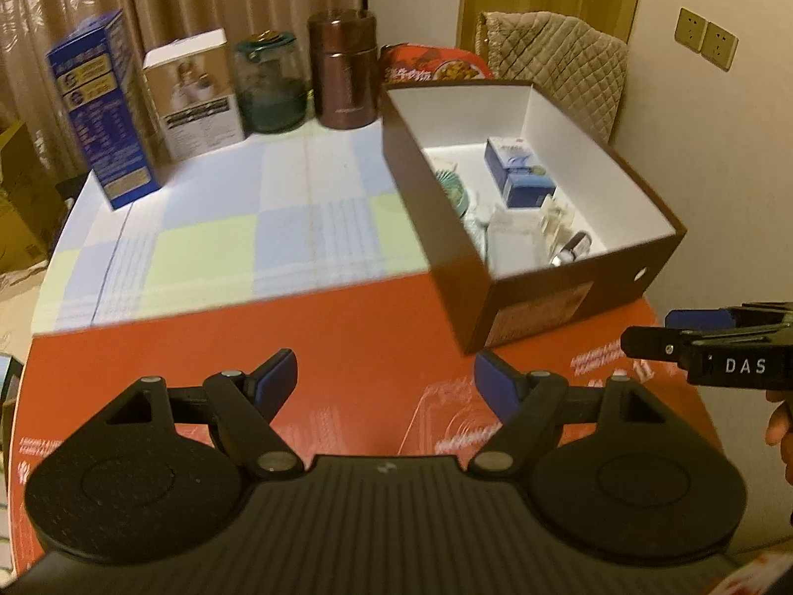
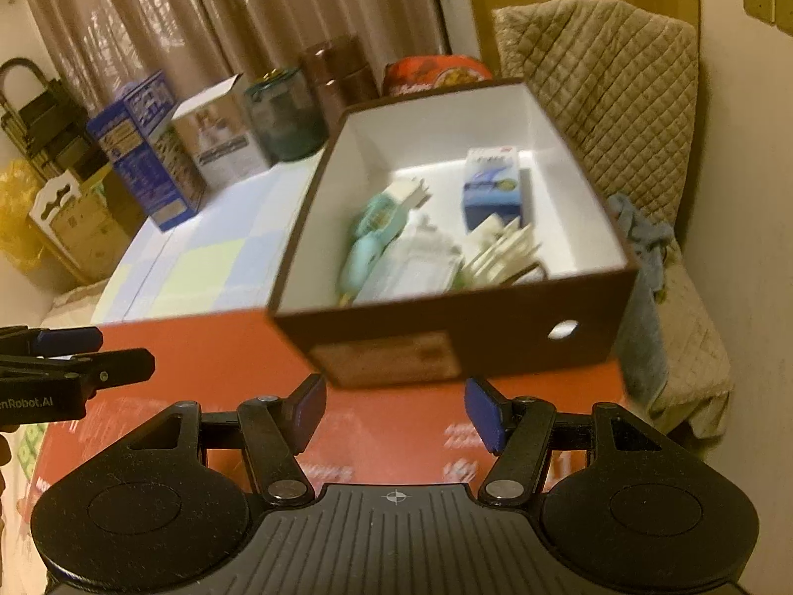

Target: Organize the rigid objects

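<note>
Two claws, both spread wide, nothing between the fingers of either. Left claw [image 1: 385, 381] hangs over the red mat [image 1: 347, 337], touching nothing. Right claw [image 2: 395, 409] hangs just short of the near wall of the brown box [image 2: 495, 342], also touching nothing; its side shows at the right edge of the left view, held by a partly cut-off hand [image 1: 780, 426].

Box is open-topped, white inside, on the right part of the table, half on the red mat and half on the checked cloth [image 1: 223, 228]. One round hole in its near wall.

Inside the box: one blue-and-white carton [image 1: 515, 168] toward the far end, one teal item [image 2: 369, 233] along the left wall, one clear plastic packet [image 1: 510, 243], one bunch of pale card pieces [image 2: 500, 248], one small dark-and-silver item [image 1: 570, 248] in the near corner. Contents blurred in the right view; what the teal and silver items are, can't tell.

Along the far table edge, one each in a row: blue carton [image 1: 101, 109], white carton [image 1: 193, 99], green glass jar [image 1: 270, 84], brown metal flask [image 1: 344, 69], red snack bag [image 1: 436, 62] mostly hidden behind the box.

One quilted chair [image 2: 604, 99] beyond the box, a blue cloth [image 2: 639, 233] on it.
</note>
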Demonstrator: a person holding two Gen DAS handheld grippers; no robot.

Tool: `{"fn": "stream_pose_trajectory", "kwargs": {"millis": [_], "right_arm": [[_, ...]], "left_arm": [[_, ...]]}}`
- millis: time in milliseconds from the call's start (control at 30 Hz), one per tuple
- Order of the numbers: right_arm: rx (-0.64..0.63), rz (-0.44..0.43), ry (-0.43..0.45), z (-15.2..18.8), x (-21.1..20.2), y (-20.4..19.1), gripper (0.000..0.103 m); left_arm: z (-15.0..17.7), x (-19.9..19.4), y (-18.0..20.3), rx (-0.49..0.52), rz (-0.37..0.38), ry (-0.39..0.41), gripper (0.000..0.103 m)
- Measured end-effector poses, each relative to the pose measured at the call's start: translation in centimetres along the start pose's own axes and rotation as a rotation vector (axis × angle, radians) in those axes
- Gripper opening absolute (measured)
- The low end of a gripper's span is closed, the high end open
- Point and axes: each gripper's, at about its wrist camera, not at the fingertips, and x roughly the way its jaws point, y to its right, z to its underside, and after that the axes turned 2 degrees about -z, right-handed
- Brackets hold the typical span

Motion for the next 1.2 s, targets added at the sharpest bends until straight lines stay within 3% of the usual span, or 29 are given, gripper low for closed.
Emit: {"fn": "stream_pose_trajectory", "kwargs": {"millis": [700,1200], "right_arm": [[-0.083,-0.045,-0.057,8.4,-0.9,-12.0,0.062],[-0.131,-0.056,-0.069,11.5,-1.3,-16.0,0.063]], "left_arm": [[9.8,-6.6,-7.4,-0.054,-0.030,-0.035,0.076],[13.6,-8.8,-9.9,-0.079,-0.038,-0.049,0.076]]}}
